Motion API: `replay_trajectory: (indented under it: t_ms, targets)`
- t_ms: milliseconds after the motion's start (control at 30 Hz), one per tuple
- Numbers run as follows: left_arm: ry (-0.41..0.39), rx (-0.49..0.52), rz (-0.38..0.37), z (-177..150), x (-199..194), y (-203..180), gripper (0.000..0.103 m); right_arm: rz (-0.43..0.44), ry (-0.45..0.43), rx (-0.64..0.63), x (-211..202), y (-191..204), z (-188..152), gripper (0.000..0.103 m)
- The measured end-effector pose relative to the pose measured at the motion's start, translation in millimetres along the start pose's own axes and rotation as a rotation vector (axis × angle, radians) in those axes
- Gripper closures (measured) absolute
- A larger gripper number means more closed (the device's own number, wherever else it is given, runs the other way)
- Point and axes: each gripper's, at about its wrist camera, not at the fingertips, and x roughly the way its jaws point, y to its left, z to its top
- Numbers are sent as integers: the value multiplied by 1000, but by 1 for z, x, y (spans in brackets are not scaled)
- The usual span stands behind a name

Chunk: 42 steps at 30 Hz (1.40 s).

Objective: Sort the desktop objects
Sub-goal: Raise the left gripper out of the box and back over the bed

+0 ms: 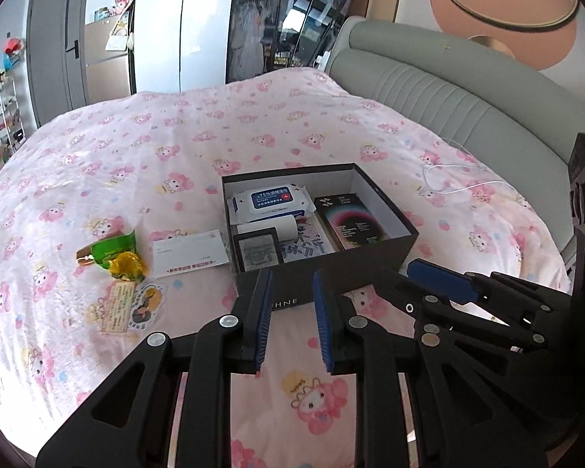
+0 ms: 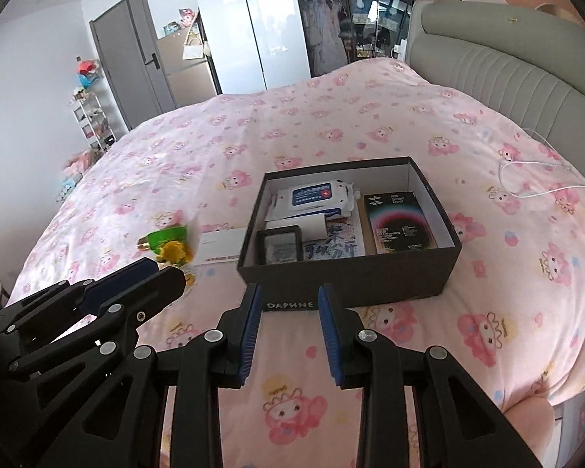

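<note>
An open black shoebox sits on the pink bedspread. It holds a wipes pack, a dark carton with a rainbow ring, a small black frame and a white roll. Left of the box lie a white card, a green packet, a yellow wrapper and two stickers. My left gripper and right gripper hover side by side in front of the box. Each has its blue pads slightly apart with nothing between.
A white cable lies on the bedspread to the right of the box. The grey padded headboard curves along the right. Wardrobes and a door stand beyond the bed's far side.
</note>
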Motion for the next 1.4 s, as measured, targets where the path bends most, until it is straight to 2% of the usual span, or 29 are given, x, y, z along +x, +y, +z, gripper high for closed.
replay_trajectory:
  t_ms: [267,400,533,633,700,1200,1400]
  targets:
    - [-19,-19,-1,-25,-34,7,83,19,-2,-41,-23,21,-21,76]
    - [-35,-31,24,-35,-51,15,76,50,1,-72,-30,34,-27,76]
    - [-57,-64,36,-45,-66,29,76,77,-2,-112,-35,52,-31,75]
    - [-63,-84,48,-52,-74,38,69,82,-6,-135,-38,62,-35,75]
    - [-61,-95,53,-55,-75,44,64,90,-3,-139,-37,66,-37,74]
    - [-35,-128,77,-75,-68,70,64,107,43,-164,-13,85,-49,73]
    - [-34,-170,86,-74,-63,91,64,113,50,-226,2,102,-42,70]
